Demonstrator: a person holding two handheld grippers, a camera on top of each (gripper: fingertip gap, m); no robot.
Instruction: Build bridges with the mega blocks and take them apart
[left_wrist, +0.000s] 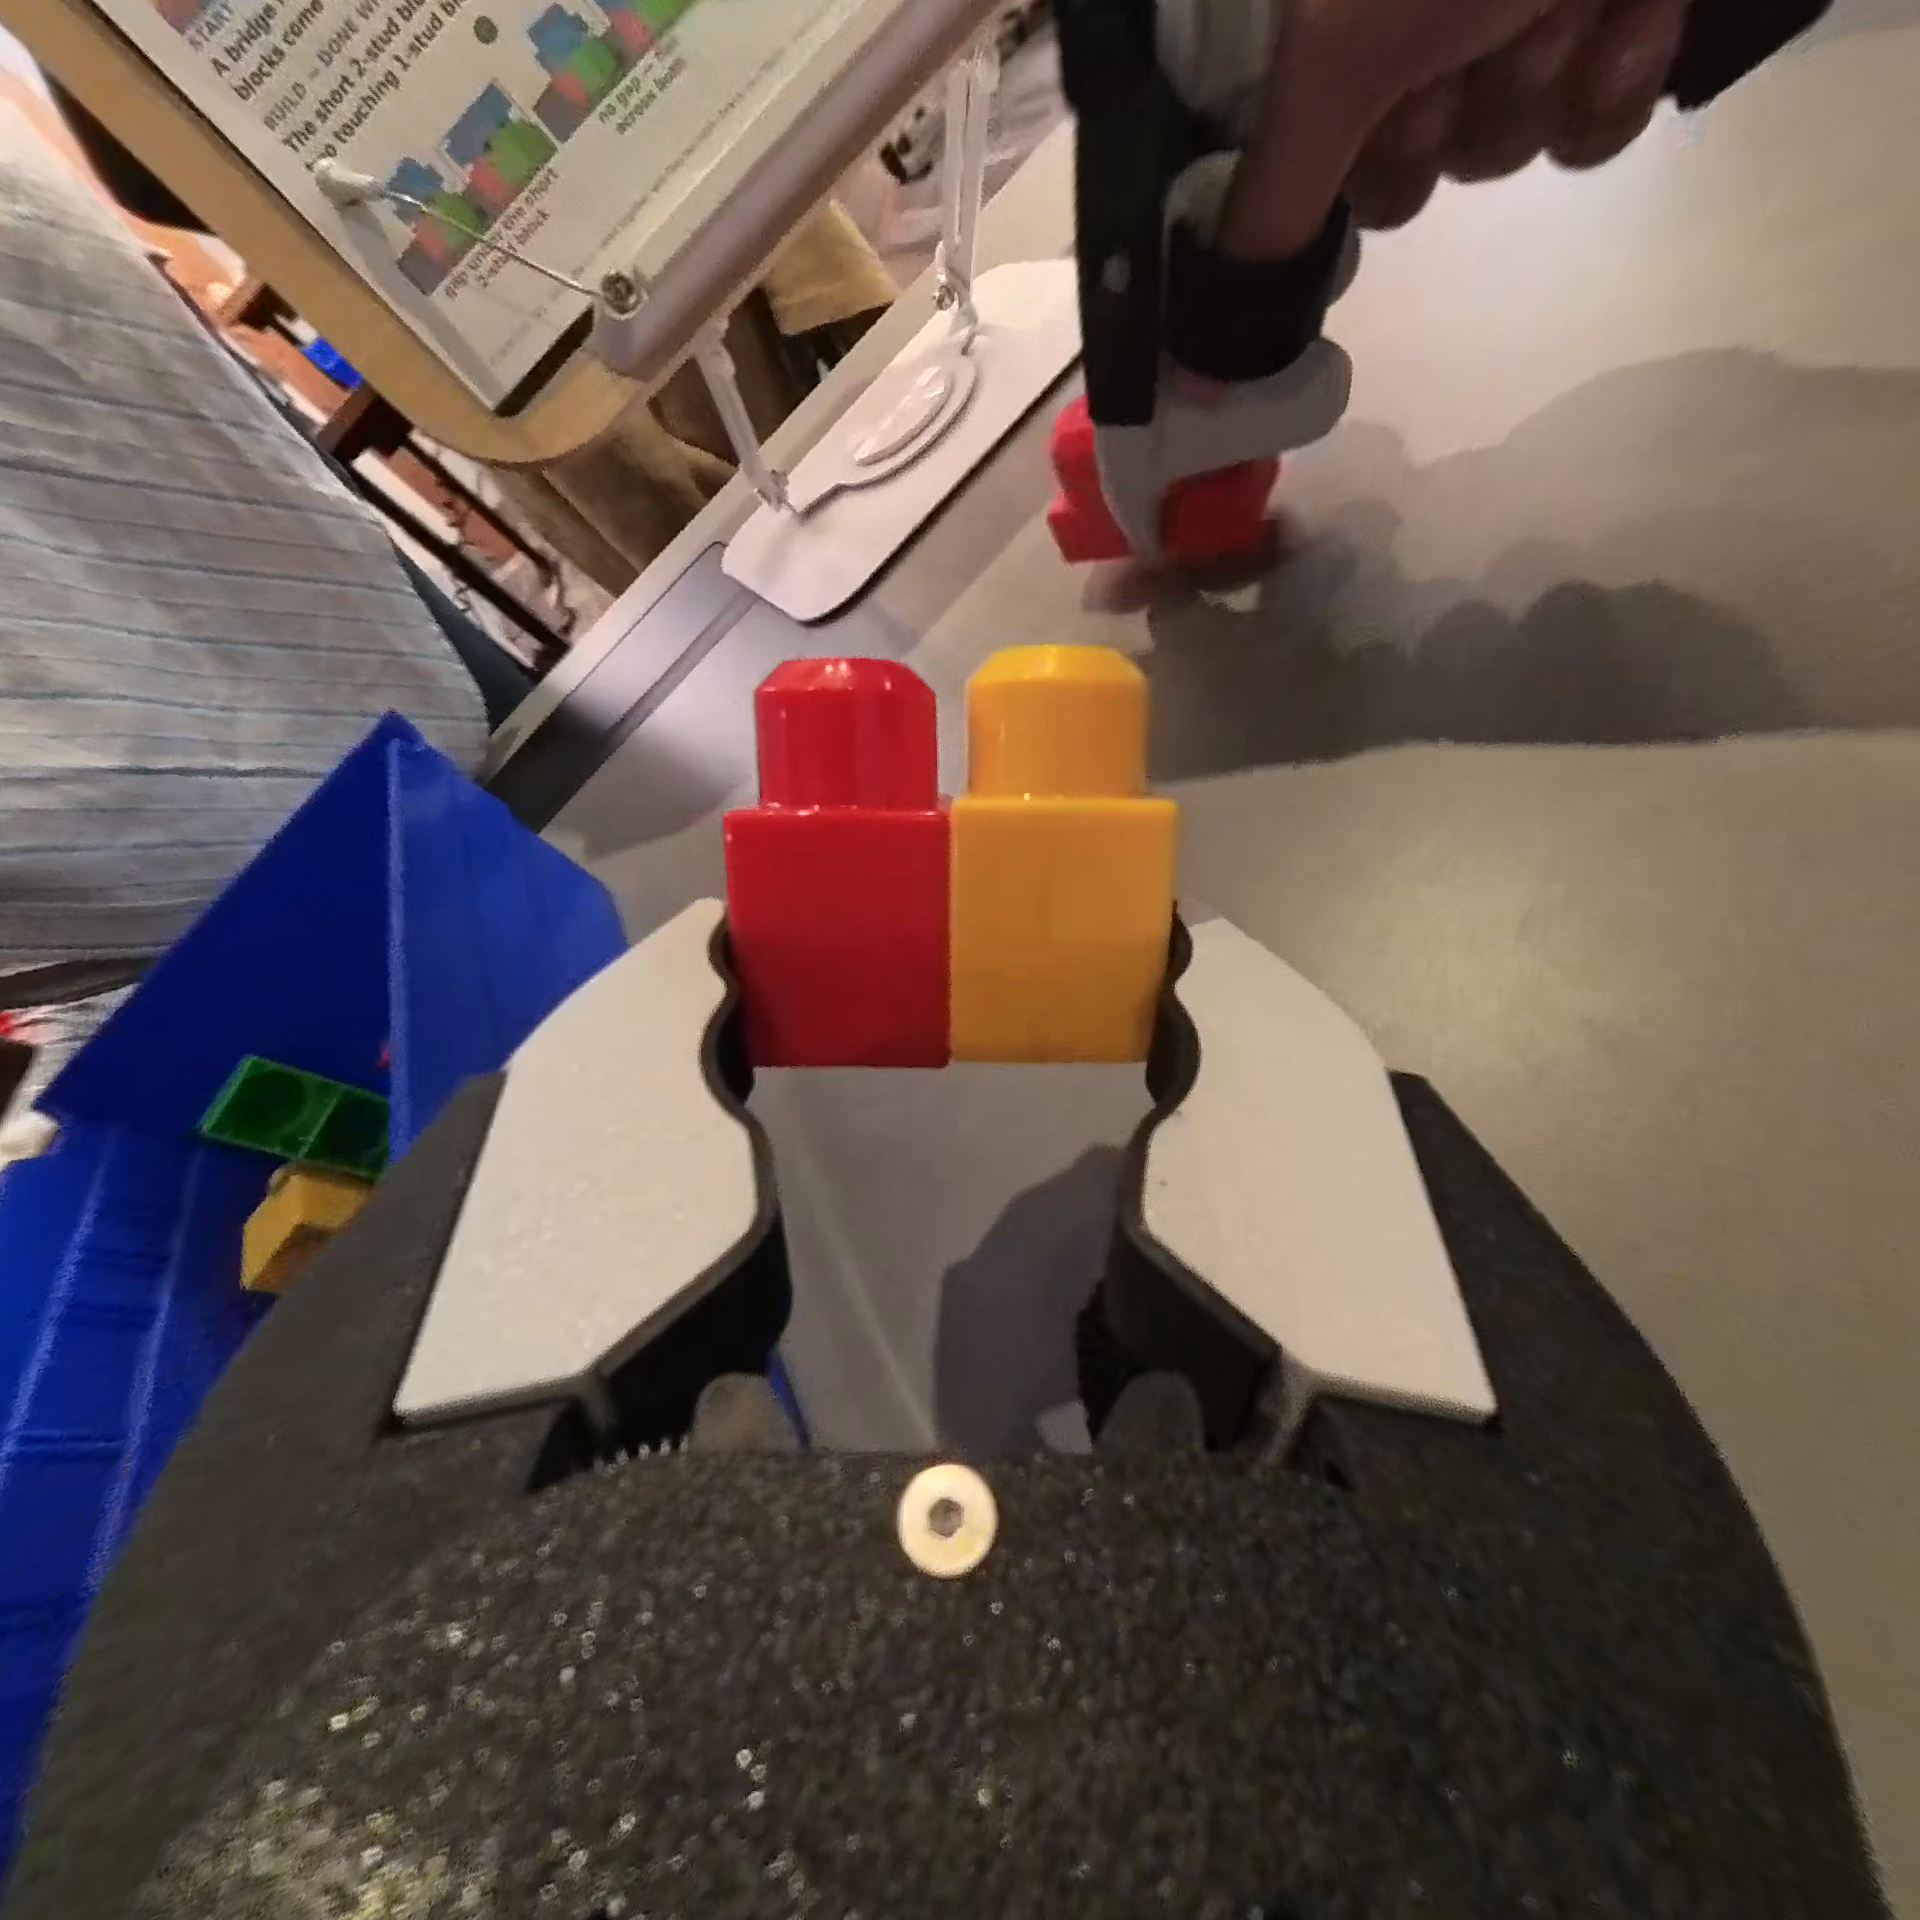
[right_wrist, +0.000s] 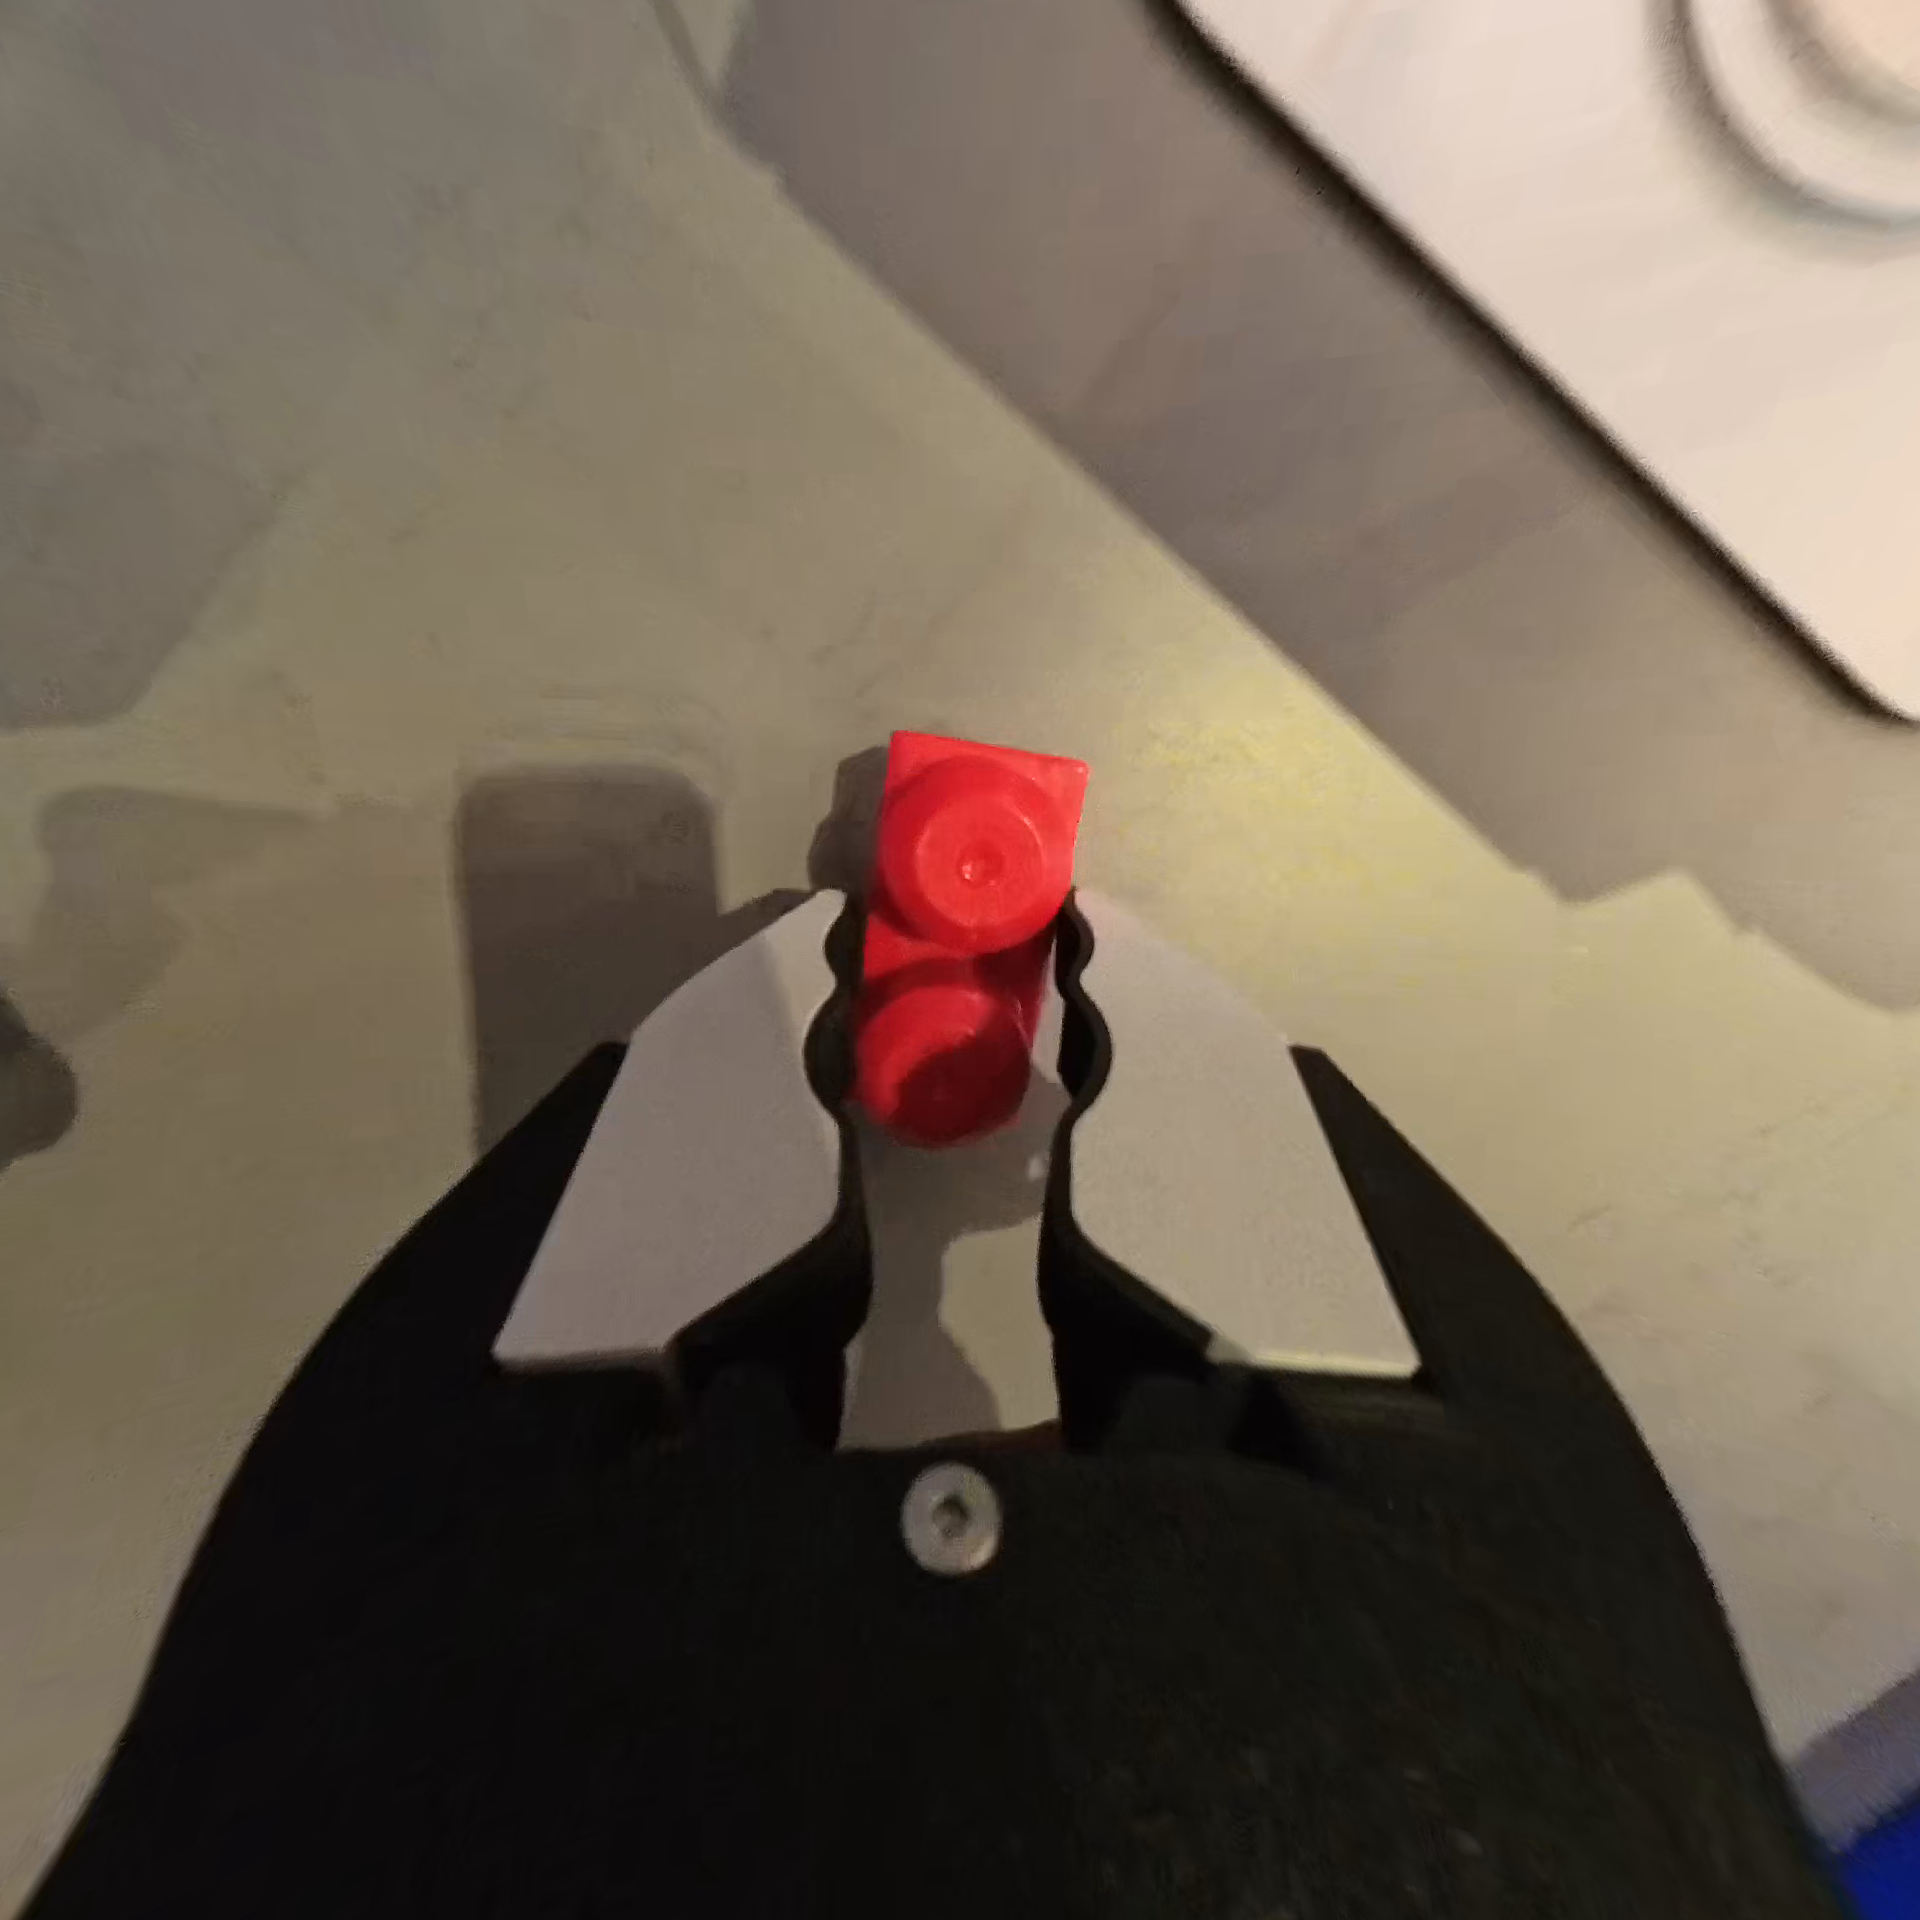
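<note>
Left gripper (left_wrist: 951, 997) clamps two blocks (left_wrist: 951, 914) beside blue bin (left_wrist: 312, 935).

We see open grey tabletop (left_wrist: 1558, 987) ahead and to our right. On our left the blue plastic bin (left_wrist: 343, 935) blocks passage, and farther off the white metal stand base (left_wrist: 914, 457) crowds the table's edge.
</note>
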